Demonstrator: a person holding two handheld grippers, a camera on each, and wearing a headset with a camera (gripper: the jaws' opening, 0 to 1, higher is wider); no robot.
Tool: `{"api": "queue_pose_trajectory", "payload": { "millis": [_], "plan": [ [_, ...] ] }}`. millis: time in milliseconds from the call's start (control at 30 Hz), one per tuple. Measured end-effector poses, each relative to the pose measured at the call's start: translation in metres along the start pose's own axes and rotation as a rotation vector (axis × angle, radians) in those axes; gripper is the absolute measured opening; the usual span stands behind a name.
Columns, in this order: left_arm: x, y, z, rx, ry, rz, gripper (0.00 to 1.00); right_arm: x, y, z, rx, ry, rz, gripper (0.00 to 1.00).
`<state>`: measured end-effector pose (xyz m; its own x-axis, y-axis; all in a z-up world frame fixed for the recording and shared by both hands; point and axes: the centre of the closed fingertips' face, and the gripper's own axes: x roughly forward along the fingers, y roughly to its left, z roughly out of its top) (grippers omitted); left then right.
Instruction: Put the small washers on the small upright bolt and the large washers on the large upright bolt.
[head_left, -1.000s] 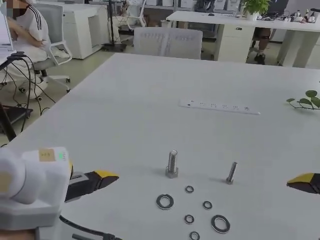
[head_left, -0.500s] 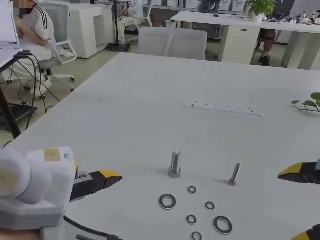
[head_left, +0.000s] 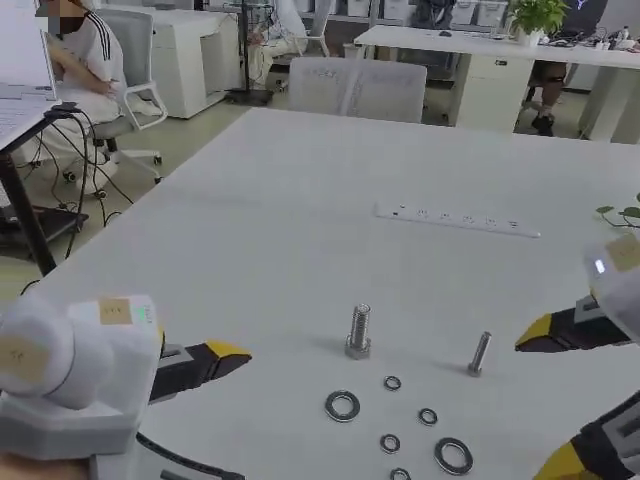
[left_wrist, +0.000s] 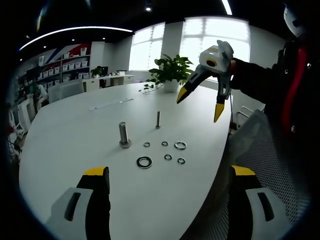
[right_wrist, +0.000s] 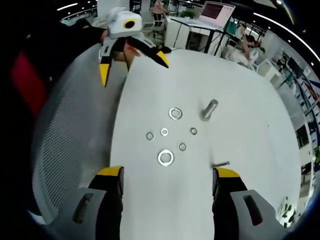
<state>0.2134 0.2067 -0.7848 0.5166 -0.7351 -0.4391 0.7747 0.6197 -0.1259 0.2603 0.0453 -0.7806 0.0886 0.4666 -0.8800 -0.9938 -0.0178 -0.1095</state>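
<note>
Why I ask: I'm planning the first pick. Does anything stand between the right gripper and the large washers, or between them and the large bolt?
Nothing upright does. The right gripper hangs open beside the large washers. Between the nearer one and the large bolt lie only flat small washers; the small bolt stands off to one side.

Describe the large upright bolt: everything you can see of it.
The large bolt looks like silvery metal. It stands upright on its wider head on the white table, with its thick threaded shank pointing up. No washer sits on it yet. In the head view it stands left of the thinner small bolt. The nearest large washer lies flat in front of it, apart from it. Only the table touches it.
</note>
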Motion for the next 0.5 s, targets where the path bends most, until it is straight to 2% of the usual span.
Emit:
{"api": "queue_pose_trajectory", "payload": {
  "millis": [300, 400, 500],
  "plan": [
    [-0.002, 0.001, 0.002, -0.008, -0.011, 0.012, 1.0, 0.021, -0.002, 0.006, -0.037, 0.055, 0.052, 0.69],
    [-0.002, 0.001, 0.003, -0.012, -0.017, 0.013, 1.0, 0.028, -0.002, 0.003, -0.036, 0.085, 0.074, 0.62],
    [-0.001, 0.002, 0.004, -0.014, -0.021, 0.016, 1.0, 0.035, -0.001, 0.001, -0.045, 0.104, 0.086, 0.59]
  ]
}}
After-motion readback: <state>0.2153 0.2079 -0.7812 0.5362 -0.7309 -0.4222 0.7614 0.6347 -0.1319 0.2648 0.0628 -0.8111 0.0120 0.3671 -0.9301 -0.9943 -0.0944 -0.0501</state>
